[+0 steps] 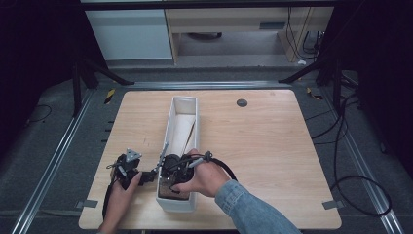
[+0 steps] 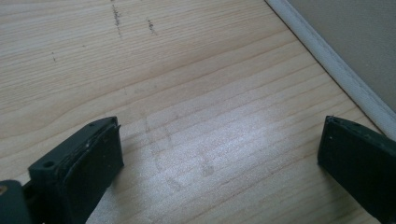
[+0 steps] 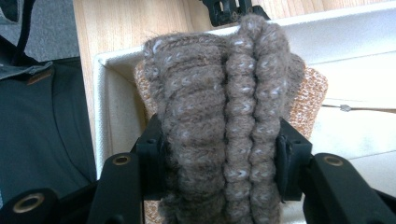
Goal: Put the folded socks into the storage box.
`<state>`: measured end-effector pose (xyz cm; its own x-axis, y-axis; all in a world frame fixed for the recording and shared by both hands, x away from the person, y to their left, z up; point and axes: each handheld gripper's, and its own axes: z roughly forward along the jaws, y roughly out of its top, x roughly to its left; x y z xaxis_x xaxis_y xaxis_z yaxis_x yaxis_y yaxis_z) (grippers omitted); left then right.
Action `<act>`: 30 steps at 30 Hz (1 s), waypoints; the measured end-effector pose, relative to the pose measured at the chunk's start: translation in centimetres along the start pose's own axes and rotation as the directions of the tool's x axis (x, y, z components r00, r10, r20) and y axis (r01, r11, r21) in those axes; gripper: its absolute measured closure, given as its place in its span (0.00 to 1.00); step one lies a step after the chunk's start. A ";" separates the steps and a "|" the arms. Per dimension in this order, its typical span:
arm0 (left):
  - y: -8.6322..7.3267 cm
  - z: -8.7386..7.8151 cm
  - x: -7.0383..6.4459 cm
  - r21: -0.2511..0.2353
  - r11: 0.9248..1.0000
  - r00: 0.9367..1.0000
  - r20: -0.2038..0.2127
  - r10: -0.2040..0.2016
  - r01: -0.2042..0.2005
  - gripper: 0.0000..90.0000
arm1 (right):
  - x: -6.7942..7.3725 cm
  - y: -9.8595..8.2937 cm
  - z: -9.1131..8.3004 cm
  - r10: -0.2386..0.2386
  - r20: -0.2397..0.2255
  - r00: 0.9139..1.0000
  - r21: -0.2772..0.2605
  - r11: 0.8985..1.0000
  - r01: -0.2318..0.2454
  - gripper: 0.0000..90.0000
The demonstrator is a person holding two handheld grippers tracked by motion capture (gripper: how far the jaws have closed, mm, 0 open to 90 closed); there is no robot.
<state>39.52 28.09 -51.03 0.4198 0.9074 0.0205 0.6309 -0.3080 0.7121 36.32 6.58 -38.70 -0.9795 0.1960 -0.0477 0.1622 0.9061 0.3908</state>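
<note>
Right gripper [image 3: 219, 154] pinching brown knit roll [image 3: 219, 112] in white bin [image 1: 182, 109]; left gripper [image 2: 219, 154] spread over table [image 2: 187, 84].

So the long bin [image 1: 181, 127] sits lengthwise mid-tabletop [image 1: 263, 146]. The knitted bundle [image 3: 219, 121] is in its near end, between the right gripper [image 1: 171, 171] jaws. The left gripper [image 1: 127, 168] is over the tabletop just left of the bin.

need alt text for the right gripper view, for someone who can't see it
The right gripper has its two black jaws closed on a folded brown knitted item, seen close up. Behind it stands the end wall of a long white box on a light wooden table, with a patch of orange-beige knit at the item's edge.
</note>
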 end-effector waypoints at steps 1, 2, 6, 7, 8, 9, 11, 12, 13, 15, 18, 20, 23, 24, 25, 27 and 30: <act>0.0 0.0 0.0 0.000 1.000 1.000 0.000 0.000 0.000 0.00 | 0.0 0.0 0.0 0.001 0.000 1.000 0.000 1.000 -0.001 0.54; 0.0 0.0 0.0 0.000 1.000 1.000 0.000 0.000 0.000 0.00 | 0.0 -0.1 0.1 -0.001 -0.002 1.000 -0.002 1.000 0.001 0.53; 0.0 0.0 0.0 0.000 1.000 1.000 0.000 0.000 0.000 0.00 | -0.1 -0.2 -0.1 0.007 -0.001 1.000 -0.018 1.000 -0.007 0.48; 0.0 0.0 0.0 -0.003 1.000 1.000 -0.001 0.000 0.000 0.00 | -0.1 -0.2 -0.1 0.009 0.000 1.000 -0.020 1.000 -0.009 0.46; 0.0 0.0 0.0 -0.003 1.000 1.000 -0.001 0.000 0.000 0.00 | -0.1 -0.2 -0.1 0.009 0.000 1.000 -0.020 1.000 -0.009 0.46; 0.0 0.0 0.0 -0.002 1.000 1.000 0.000 0.000 0.000 0.00 | -0.2 -0.3 -0.2 0.011 -0.001 1.000 -0.025 1.000 -0.011 0.41; 0.0 0.0 0.0 -0.001 1.000 1.000 0.000 0.000 0.000 0.00 | -0.2 -0.3 -0.4 0.016 0.004 1.000 -0.036 0.999 -0.016 0.37; 0.0 0.0 0.0 -0.001 1.000 1.000 0.000 0.000 0.000 0.00 | -0.2 -0.4 -0.7 0.018 0.008 1.000 -0.041 0.999 -0.017 0.33; 0.0 0.0 0.0 0.000 1.000 1.000 0.001 0.000 0.000 0.00 | -0.3 -0.4 -1.0 0.028 0.015 0.999 -0.056 0.998 -0.027 0.29; 0.0 0.0 0.0 0.000 1.000 1.000 0.000 0.000 0.000 0.00 | -0.3 -0.5 -1.4 0.031 0.022 0.999 -0.068 0.997 -0.029 0.26; 0.0 0.0 0.0 0.001 1.000 1.000 0.000 0.001 -0.001 0.00 | -0.5 -0.8 -2.9 0.044 0.036 0.998 -0.103 0.994 -0.040 0.22; 0.0 0.0 0.0 -0.002 1.000 1.000 0.000 -0.002 0.002 0.00 | -0.6 -1.0 -3.8 0.052 0.043 0.998 -0.127 0.991 -0.047 0.22; 0.0 0.0 0.0 0.000 1.000 1.000 0.000 0.000 0.000 0.00 | -0.9 -1.2 -5.2 0.062 0.058 0.996 -0.161 0.985 -0.052 0.24; 0.0 0.0 0.0 0.002 1.000 1.000 0.000 0.002 -0.002 0.00 | -1.1 -1.3 -5.6 0.076 0.068 0.995 -0.175 0.983 -0.063 0.26; 0.0 0.0 0.0 0.001 1.000 1.000 0.000 0.001 -0.001 0.00 | -1.3 -1.4 -6.0 0.090 0.072 0.993 -0.184 0.980 -0.075 0.30; 0.0 0.0 0.0 0.000 1.000 1.000 0.000 0.000 0.000 0.00 | -1.7 -1.7 -6.7 0.097 0.089 0.991 -0.209 0.975 -0.077 0.37; 0.0 0.0 0.0 0.000 1.000 1.000 0.000 0.000 0.000 0.00 | -2.1 -1.9 -7.3 0.113 0.106 0.988 -0.241 0.967 -0.085 0.49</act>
<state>39.52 28.09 -51.03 0.4201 0.9072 0.0208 0.6310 -0.3085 0.7118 37.23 1.69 -32.59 -0.9366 0.3356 -0.1005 0.2108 0.7690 0.6035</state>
